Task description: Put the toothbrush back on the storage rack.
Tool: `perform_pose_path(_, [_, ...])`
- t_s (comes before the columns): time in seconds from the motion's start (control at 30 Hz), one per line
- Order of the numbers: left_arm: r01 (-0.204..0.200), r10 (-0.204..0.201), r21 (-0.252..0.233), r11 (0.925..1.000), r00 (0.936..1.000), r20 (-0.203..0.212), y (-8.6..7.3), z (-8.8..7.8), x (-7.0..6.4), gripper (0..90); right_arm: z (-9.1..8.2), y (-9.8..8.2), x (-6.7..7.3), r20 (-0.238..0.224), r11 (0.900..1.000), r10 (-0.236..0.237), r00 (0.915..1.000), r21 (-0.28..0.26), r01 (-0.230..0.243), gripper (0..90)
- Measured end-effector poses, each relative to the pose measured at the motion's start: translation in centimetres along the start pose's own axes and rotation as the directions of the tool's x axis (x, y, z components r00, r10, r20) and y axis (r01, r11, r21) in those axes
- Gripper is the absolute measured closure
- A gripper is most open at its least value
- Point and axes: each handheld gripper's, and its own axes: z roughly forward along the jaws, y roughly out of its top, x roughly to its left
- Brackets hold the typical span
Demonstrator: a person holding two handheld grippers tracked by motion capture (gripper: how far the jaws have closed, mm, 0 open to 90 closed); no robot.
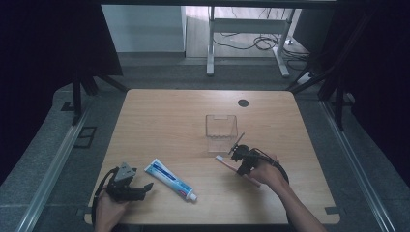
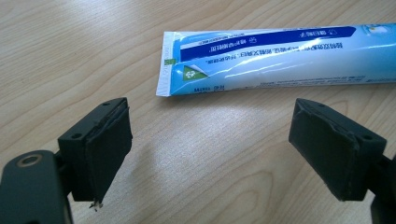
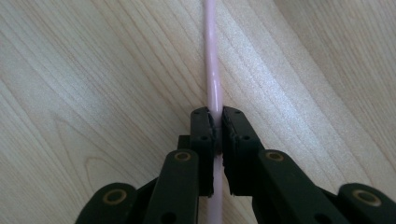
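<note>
A pink toothbrush [image 1: 226, 161] lies on the wooden table [image 1: 164, 116], and its thin pink handle [image 3: 211, 56] runs straight up the right gripper view. My right gripper [image 3: 218, 122] is shut on that handle, both pads pressed against it; from above, this gripper [image 1: 240, 158] sits right of centre. A blue and white toothpaste tube [image 1: 170, 179] lies near the front, its flat crimped end [image 2: 164, 65] pointing toward my left gripper [image 2: 219, 154]. That left gripper [image 1: 142, 189] stands open just short of the tube, with bare wood between its pads.
A clear plastic box [image 1: 221, 129] stands near the table's middle, just beyond the toothbrush. A dark round hole [image 1: 243, 103] marks the far side of the top. Past the far edge are desk legs and cables on the floor [image 1: 251, 43].
</note>
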Motion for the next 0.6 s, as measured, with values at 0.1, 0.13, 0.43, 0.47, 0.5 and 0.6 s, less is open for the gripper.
perform_pose_path(0.1, [-0.002,0.002,0.003,1.0,1.0,0.0,0.0,0.0,0.0,13.4,-0.1,-0.1,-0.1,0.002,1.0,0.009,1.0,-0.008,-0.009,83.8])
perform_pose_path(0.13, [-0.002,0.002,0.003,1.0,1.0,0.0,0.0,0.0,0.0,13.4,-0.1,-0.1,-0.1,0.002,1.0,0.009,1.0,-0.008,-0.009,83.8])
perform_pose_path(0.43, [-0.011,0.011,0.009,0.9999,0.9999,-0.003,0.0,0.0,-0.1,13.4,-1.4,-0.7,0.1,-0.011,0.999,0.02,0.9997,-0.045,-0.021,83.8])
perform_pose_path(0.47, [-0.01,0.01,0.008,0.9999,0.9999,-0.002,0.0,0.0,-0.1,13.4,-1.6,-0.9,0.2,-0.011,0.999,0.011,0.9999,-0.048,-0.012,83.8])
perform_pose_path(0.5, [-0.01,0.01,0.008,0.9999,0.9999,0.0,0.0,0.0,-0.1,13.4,-1.7,-1.0,0.2,-0.013,0.999,0.002,0.9999,-0.054,-0.003,83.8])
perform_pose_path(0.6, [-0.009,0.009,0.008,0.9999,1.0,0.004,0.1,0.0,-0.1,13.4,-2.0,-1.3,0.3,-0.014,0.998,0.01,0.9999,-0.066,-0.01,83.8])
